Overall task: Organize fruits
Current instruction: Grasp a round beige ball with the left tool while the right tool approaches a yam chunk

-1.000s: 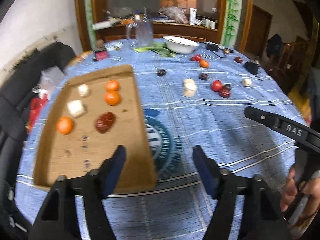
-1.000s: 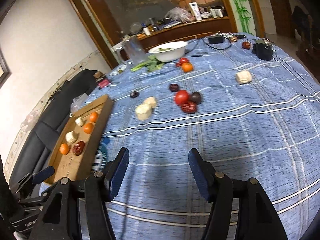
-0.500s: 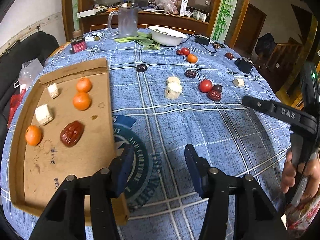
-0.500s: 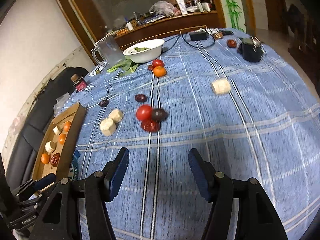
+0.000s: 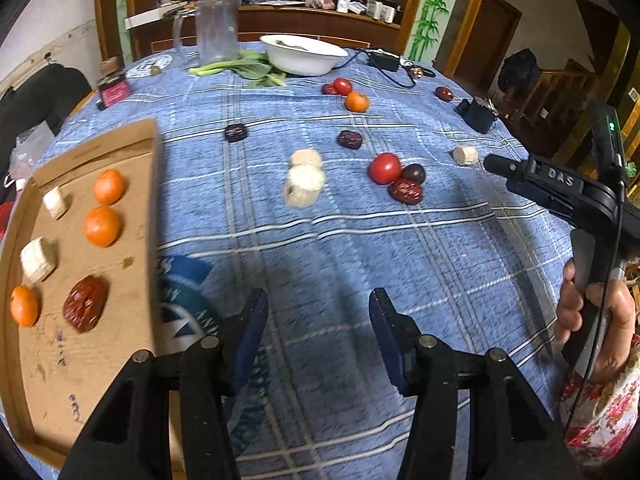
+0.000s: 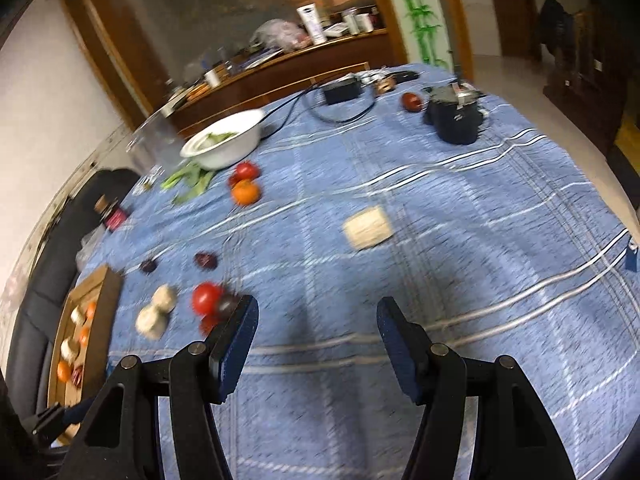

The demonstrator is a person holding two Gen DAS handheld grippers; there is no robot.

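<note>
Handling, judged: tomato (image 5: 384, 167) is light, smooth, slippery, thin-skinned; grip across its widest part w/ low force. Red date (image 5: 406, 191) and dark plum (image 5: 414, 172) touch it; both are small and firm, so separate before pinching. Pale cut chunks (image 5: 303, 181) look soft and crumbly; hold by flat sides. All lie mid-worktop, on the blue plaid cloth (image 5: 360, 264). Cardboard tray (image 5: 148, 184) at worktop's left edge holds three mandarins, two chunks, one date. Left gripper (image 5: 318, 334): fingers apart, nothing between, having just narrowed. Right gripper (image 6: 316, 342): fingers apart, empty, over cloth.

Dim indoor light, motion blur, fisheye-curved edges
</note>
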